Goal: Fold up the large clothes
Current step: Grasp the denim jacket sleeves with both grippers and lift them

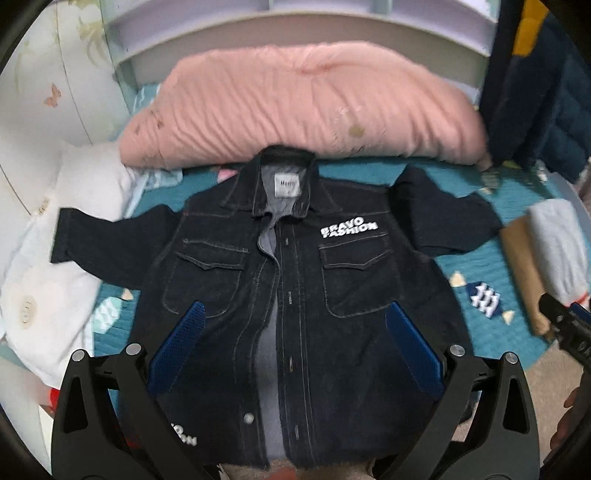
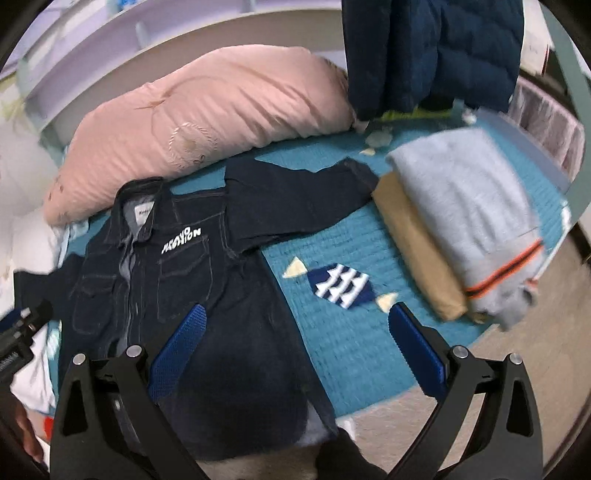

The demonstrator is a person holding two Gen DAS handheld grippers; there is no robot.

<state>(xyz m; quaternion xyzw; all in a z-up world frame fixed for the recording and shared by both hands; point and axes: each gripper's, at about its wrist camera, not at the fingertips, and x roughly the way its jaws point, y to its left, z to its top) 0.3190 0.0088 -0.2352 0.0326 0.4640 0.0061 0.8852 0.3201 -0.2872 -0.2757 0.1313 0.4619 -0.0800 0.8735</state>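
This is a bedroom in a home, likely a child's. A bed covered by a teal quilted bedspread (image 2: 354,343) with fish appliqués (image 2: 338,286) fills both views. A big pink pillow (image 1: 295,107) lies along the far edge against a pale lilac headboard (image 1: 303,22), and white bedding (image 1: 55,280) bunches at the left edge. Butterfly-patterned wallpaper (image 1: 55,74) shows beyond. Folded clothes (image 2: 469,225) are stacked at the bed's right edge, and a dark quilted coat (image 2: 436,51) hangs above.
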